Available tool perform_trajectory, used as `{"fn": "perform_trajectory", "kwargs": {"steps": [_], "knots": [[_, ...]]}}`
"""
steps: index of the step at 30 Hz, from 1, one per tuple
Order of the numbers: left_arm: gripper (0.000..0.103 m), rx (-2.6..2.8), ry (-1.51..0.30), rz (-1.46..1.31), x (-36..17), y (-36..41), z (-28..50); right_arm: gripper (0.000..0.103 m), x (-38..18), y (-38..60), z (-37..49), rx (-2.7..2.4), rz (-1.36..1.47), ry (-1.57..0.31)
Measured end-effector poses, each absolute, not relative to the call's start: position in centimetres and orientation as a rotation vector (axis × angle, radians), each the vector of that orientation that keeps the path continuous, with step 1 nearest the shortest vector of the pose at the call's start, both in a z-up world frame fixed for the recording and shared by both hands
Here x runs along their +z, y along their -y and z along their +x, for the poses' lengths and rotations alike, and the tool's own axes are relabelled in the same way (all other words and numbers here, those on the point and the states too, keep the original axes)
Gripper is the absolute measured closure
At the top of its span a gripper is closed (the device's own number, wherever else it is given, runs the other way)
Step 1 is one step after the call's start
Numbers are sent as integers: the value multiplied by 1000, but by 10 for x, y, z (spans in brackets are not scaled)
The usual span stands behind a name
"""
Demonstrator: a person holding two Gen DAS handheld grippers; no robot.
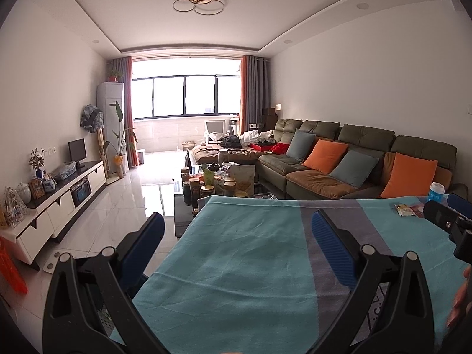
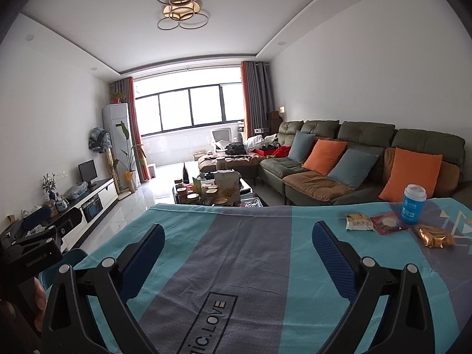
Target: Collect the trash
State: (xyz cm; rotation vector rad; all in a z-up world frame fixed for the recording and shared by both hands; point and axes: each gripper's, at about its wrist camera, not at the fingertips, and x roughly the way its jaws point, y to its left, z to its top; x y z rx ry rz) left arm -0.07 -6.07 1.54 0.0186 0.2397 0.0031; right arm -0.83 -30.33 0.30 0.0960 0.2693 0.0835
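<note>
On a table covered by a teal and grey cloth (image 2: 236, 250), trash lies at the far right: a pale snack packet (image 2: 359, 222), a red wrapper (image 2: 388, 222), a crumpled gold wrapper (image 2: 433, 236) and a blue paper cup (image 2: 413, 204) with a white lid. My right gripper (image 2: 237, 236) is open above the cloth, left of the trash, holding nothing. My left gripper (image 1: 237, 227) is open over the cloth's left edge, also holding nothing. In the left wrist view the pale packet (image 1: 403, 209), the red wrapper (image 1: 416, 209) and the cup (image 1: 436, 192) show far right, behind the other gripper (image 1: 448, 215).
Beyond the table stands a coffee table (image 2: 212, 191) crowded with jars and boxes. A long sofa (image 2: 354, 162) with orange and grey cushions runs along the right wall. A white TV cabinet (image 1: 59, 200) lines the left wall. Glossy tiled floor (image 1: 124, 200) lies between.
</note>
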Motion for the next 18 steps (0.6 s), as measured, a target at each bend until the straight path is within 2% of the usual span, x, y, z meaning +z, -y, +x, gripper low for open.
{"fn": "perform_trajectory", "kwargs": {"steps": [18], "knots": [[5, -6, -213, 35, 17, 70, 2, 7, 6, 306, -12, 58, 110, -259]]}}
